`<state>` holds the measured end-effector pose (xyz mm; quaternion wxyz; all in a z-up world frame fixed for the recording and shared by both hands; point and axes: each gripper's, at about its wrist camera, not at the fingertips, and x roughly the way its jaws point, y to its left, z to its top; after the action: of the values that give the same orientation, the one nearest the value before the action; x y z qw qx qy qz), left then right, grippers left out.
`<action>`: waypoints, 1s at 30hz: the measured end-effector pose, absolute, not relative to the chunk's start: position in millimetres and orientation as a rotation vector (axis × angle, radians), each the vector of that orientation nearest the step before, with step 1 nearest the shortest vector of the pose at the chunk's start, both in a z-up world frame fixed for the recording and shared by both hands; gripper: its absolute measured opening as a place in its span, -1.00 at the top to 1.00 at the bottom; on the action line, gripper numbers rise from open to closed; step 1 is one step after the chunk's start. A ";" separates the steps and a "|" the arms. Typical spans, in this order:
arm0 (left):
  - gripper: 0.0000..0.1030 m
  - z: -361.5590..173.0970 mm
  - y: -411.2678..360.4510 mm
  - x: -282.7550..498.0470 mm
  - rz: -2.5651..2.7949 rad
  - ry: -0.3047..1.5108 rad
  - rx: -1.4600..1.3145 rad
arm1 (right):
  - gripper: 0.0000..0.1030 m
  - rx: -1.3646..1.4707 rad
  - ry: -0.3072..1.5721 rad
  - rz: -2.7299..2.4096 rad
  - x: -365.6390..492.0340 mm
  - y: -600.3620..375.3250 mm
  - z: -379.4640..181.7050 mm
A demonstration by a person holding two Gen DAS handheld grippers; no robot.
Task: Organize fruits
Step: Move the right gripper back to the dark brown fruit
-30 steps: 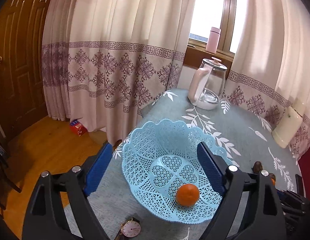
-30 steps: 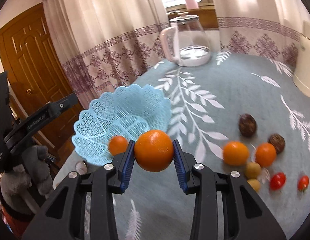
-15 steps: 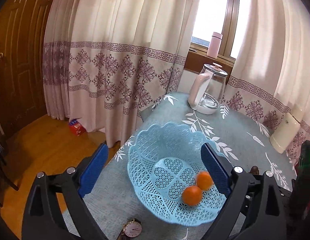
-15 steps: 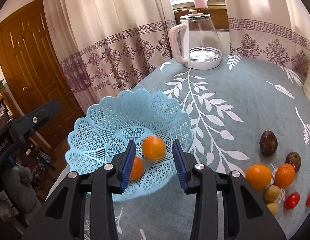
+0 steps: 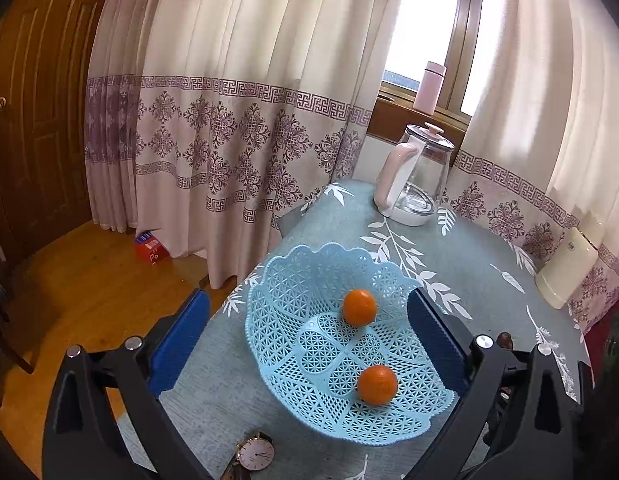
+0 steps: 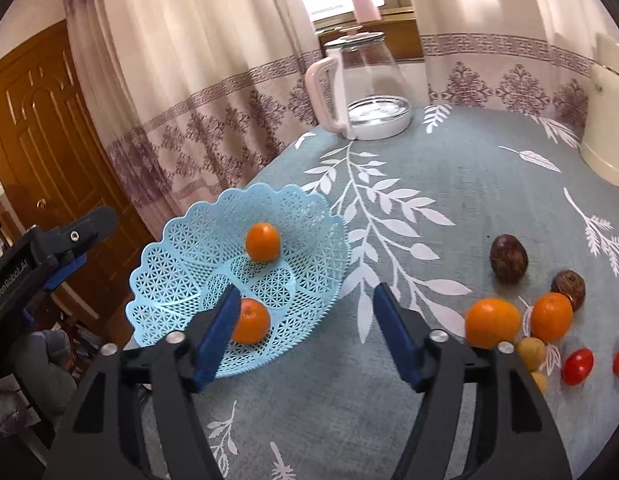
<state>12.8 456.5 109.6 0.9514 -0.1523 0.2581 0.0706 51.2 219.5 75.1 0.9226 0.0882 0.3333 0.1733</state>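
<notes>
Two oranges [image 6: 262, 241] lay in the basket [image 6: 181, 240], just beyond the wide-open, empty right gripper [image 6: 305, 330], while the left gripper [image 5: 305, 334], also wide open and empty, flanked the basket

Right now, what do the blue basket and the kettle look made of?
Blue basket: looks like moulded plastic, matte, thin lattice with scalloped rim. Kettle: clear body, likely glass, glossy reflections; pale handle and base look like plastic, though the pictures cannot confirm it.
</notes>
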 end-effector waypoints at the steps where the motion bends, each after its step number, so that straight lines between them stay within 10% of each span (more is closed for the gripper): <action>1: -0.94 109.7 456.6 12.1 0.142 0.524 -0.309 | -0.44 0.193 0.681 0.347 50.1 215.9 75.7; 30: -0.94 118.5 436.9 2.9 0.078 0.507 -0.288 | -0.51 0.342 0.660 0.067 37.7 95.4 76.1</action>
<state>2.9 436.9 118.5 0.9571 -0.1418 0.2497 0.0386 37.7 95.4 76.1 0.9312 0.1673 0.3222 0.0330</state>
